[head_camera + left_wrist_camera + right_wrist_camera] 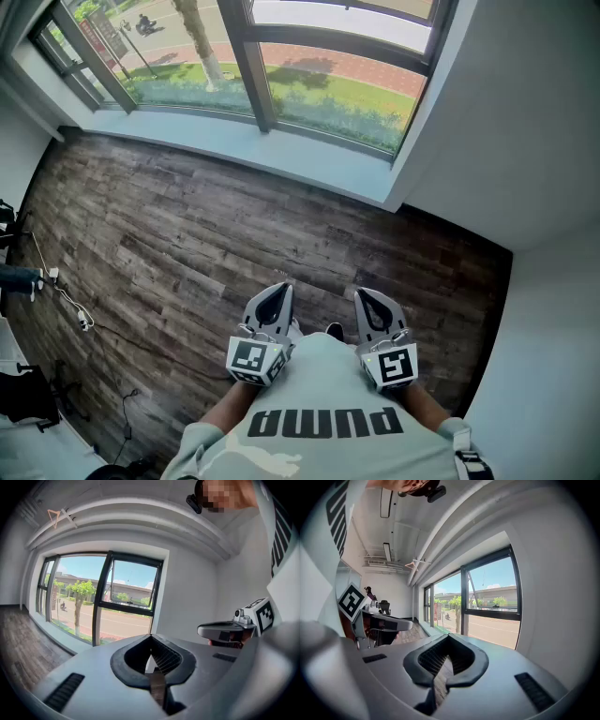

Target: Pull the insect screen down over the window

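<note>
left hand-held gripper (276, 294): jaws together, empty | right hand-held gripper (369, 300): jaws together, empty | window (309, 80): ahead across wood floor (187, 253), uncovered; insect screen not made out | handling: probably light, flimsy mesh; grip its stiff bottom bar, mid-width

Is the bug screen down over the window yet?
Not down: the window shows the outdoors clearly, with no mesh across its glass.
</note>
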{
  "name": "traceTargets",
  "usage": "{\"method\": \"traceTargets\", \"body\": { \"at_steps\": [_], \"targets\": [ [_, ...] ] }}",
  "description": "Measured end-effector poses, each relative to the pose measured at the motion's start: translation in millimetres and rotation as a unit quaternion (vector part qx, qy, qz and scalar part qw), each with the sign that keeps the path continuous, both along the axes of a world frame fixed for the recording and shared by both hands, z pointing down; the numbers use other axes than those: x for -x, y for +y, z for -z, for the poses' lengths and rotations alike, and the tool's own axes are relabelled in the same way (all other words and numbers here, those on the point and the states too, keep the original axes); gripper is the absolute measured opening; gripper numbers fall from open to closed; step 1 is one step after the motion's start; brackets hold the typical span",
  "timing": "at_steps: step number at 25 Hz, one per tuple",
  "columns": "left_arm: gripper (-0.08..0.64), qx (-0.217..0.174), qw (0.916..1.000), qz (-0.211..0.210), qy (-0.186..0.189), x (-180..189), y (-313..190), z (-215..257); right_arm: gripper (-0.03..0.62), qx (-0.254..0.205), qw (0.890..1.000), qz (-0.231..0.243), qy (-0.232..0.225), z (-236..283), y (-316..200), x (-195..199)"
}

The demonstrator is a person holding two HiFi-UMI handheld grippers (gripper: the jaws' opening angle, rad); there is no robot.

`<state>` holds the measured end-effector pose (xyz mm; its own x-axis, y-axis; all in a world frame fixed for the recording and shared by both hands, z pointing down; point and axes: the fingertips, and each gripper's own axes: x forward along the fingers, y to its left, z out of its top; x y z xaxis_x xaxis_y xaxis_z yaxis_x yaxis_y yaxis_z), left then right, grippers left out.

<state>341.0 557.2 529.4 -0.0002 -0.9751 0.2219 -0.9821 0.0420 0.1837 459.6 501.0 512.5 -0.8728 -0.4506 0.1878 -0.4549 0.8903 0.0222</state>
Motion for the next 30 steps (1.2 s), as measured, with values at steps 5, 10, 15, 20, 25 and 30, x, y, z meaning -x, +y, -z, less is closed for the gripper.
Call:
{"method": "traceTargets", "body": {
  "at_steps": [5,10,15,20,25,30],
  "targets": [
    [0.012,0.001,1.0,0.0,0.001,2.7,-4.1,0.8,0.005,-0.002,1.0,0.005,0.002,0.7,-2.2,4.1],
    [0.012,0.005,1.0,-0.002,0.001,4.9,-5.0,-2.5,0.005,0.0,1.0,0.004,0.003,-2.3,-4.6,6.6],
    [0.012,0.008,1.0,-0.001,0.001,9.7,-3.6,-3.9,0.005,0.005,1.0,0.015,-0.011,1.3,-3.5,14.6],
    [0.012,0.017,0.9998,0.002,0.006,19.3,-0.5,-8.6,0.005,0.009,1.0,0.015,-0.016,1.1,-6.5,25.7],
    [0.012,0.027,0.9995,0.002,0.013,39.7,-6.0,-20.6,0.005,0.01,1.0,0.018,0.001,-12.2,-14.4,44.6],
    [0.012,0.031,0.9992,0.001,0.023,73.8,-20.6,-25.5,0.005,0.015,1.0,0.011,0.009,-13.5,-30.5,78.6]
  ]
}}
